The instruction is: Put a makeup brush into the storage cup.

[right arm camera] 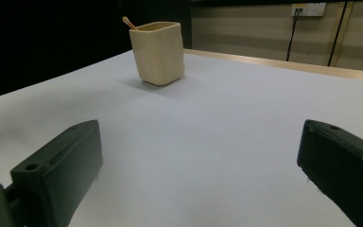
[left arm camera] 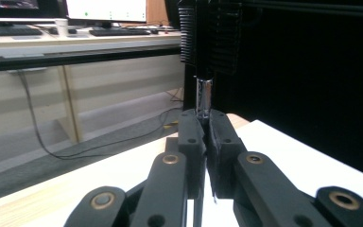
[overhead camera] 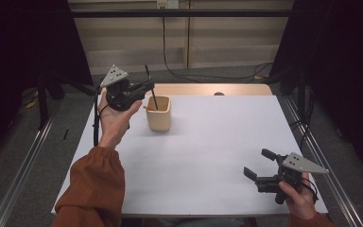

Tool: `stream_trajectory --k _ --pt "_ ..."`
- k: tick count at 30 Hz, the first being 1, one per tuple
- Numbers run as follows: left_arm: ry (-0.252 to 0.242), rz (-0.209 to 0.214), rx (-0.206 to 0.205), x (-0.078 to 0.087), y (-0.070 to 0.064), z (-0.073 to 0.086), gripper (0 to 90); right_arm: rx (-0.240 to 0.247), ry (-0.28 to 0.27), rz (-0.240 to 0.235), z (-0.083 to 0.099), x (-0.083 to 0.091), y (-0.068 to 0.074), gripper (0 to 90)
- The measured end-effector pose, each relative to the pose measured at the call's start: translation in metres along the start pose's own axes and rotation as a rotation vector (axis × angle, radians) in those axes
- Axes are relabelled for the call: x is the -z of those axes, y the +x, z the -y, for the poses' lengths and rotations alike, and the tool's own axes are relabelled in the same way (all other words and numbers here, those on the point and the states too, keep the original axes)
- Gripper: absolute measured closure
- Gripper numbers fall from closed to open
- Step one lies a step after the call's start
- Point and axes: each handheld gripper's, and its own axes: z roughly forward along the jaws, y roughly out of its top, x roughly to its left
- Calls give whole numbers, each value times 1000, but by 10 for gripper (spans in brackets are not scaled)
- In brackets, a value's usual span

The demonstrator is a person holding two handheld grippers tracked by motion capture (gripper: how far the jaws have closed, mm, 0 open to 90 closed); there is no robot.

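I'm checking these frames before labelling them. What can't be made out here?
- High view: the lower end of the thin dark utensil held by the left hand-held gripper is hidden by the wall of the beige cup.
- Left gripper view: the utensil's lower part is covered by the shut jaws.
- Right gripper view: the wooden stick is mostly hidden inside the cup; what it is stays unclear.

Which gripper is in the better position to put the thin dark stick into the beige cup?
Left. The left gripper is shut on the thin dark stick, directly above the beige cup. The right gripper is open, far away.
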Motion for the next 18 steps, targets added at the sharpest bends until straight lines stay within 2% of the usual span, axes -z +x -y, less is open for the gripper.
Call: stream_trajectory --k 1,7,8,13,18 --pt "9 -7 -15 -2 -1 1 858 -1 -1 0 0 0 0 5" --pt "21 -11 -19 -12 -4 7 858 1 -1 -5 0 0 1 4" --pt "28 -18 -31 -15 -5 9 857 6 1 -6 0 0 1 4" --pt "28 -18 -16 -25 -3 13 857 6 7 -14 1 0 2 5" --pt "28 -46 -13 -31 5 17 858 5 5 -13 1 0 1 7"
